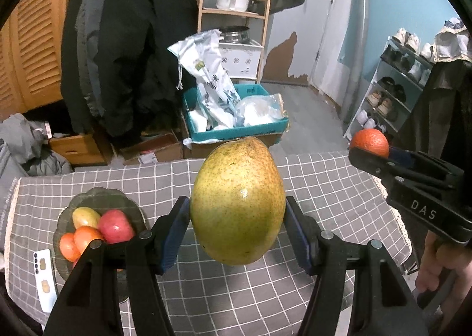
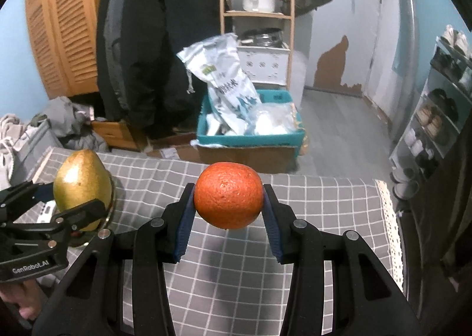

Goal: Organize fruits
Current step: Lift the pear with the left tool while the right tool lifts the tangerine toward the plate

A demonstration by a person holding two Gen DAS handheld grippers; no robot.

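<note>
At nine o'clock on the worktop (image 1: 324, 176), which is covered by a grey cloth with a white grid, we see a dark scalloped glass plate (image 1: 85, 197) holding four small fruits: a yellow-green one (image 1: 85, 217), a red apple-like one (image 1: 115, 226) and two orange ones (image 1: 79, 240). A white phone with a printed case (image 1: 44, 278) lies just beside the plate at its seven o'clock edge.

At the centre of the left wrist view, our left tongs (image 1: 237, 230) grip a large yellow-green speckled mango (image 1: 237, 203) between their blue pads, lifted clear of the cloth. In the right wrist view that mango (image 2: 83, 188) sits at nine o'clock, over the plate.

At three o'clock of the left view, our right tongs (image 1: 373, 150) clamp a round orange tangerine (image 1: 370, 141), also held above the worktop. From the right wrist camera, the tangerine (image 2: 228, 195) is pinched squarely between the two pads (image 2: 185, 227), well apart from the mango.

Beyond the worktop at twelve o'clock, a teal plastic crate (image 1: 236, 126) of white bags rests on cardboard boxes.
</note>
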